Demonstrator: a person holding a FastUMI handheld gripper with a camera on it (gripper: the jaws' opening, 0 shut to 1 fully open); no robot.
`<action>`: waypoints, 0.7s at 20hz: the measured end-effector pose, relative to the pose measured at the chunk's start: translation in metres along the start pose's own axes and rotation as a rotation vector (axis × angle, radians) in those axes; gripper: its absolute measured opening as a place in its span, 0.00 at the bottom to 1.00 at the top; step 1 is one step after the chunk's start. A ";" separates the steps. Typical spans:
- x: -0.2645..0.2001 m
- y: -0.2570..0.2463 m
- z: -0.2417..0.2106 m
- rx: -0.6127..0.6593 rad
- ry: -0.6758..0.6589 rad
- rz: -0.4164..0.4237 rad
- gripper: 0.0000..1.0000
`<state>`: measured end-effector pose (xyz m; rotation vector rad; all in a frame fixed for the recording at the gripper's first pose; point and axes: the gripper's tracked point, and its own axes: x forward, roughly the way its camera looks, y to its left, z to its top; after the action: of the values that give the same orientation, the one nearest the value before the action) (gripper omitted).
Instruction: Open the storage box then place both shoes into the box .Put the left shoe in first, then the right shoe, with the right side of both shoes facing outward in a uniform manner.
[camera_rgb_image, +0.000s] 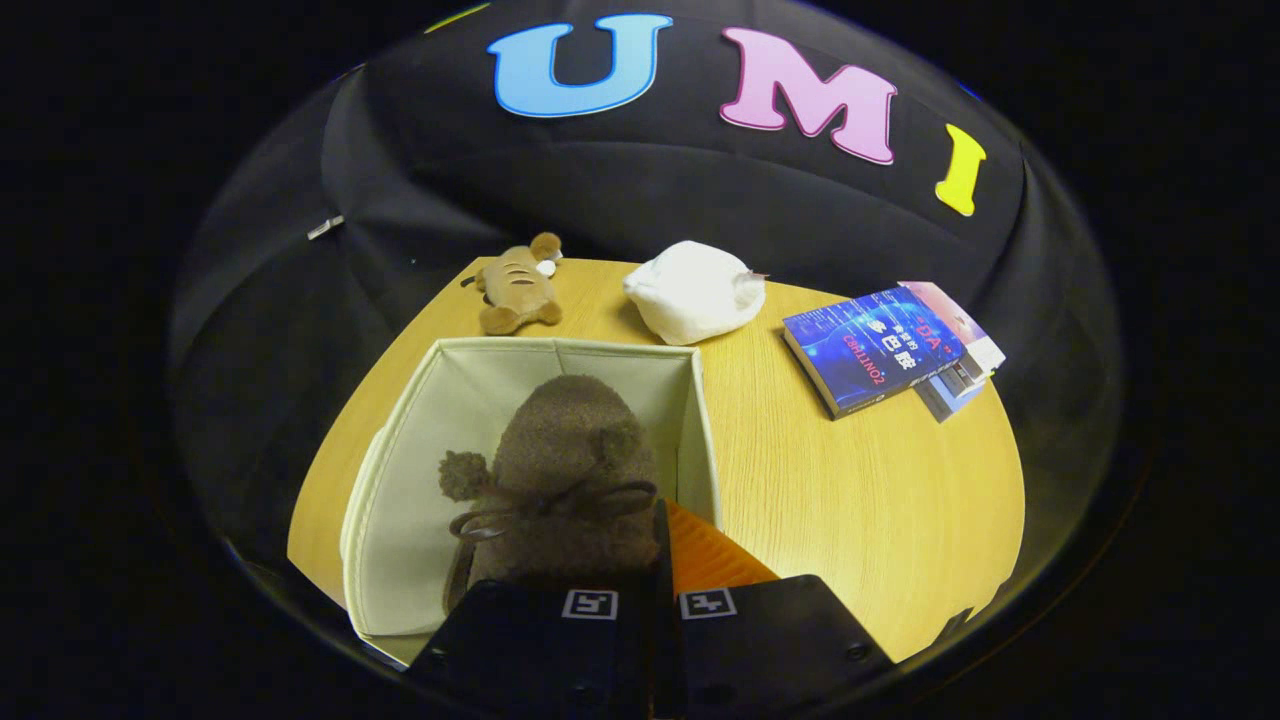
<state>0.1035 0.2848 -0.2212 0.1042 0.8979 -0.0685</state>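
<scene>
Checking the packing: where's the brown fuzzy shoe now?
The brown fuzzy shoe sits inside the open storage box, just ahead of the gripper fingers, which grip its rear.

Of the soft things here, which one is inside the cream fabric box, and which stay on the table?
The fuzzy brown shoe with a bow, just ahead of the fingers, sits inside the box. The brown plush toy and white cloth bundle lie beyond it on the wooden table.

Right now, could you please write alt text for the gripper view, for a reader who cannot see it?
The gripper holds a fuzzy brown shoe over the open cream storage box on a wooden table, its fingers closed together on it. Beyond the box lie a plush toy, a white cloth bundle and stacked books.
</scene>
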 end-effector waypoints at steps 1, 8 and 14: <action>-0.001 0.003 -0.002 -0.003 0.004 0.006 0.12; -0.006 0.017 -0.003 -0.025 -0.003 0.045 0.55; -0.017 0.021 0.004 -0.064 -0.057 0.067 0.94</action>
<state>0.0975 0.3056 -0.2041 0.0718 0.8387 0.0197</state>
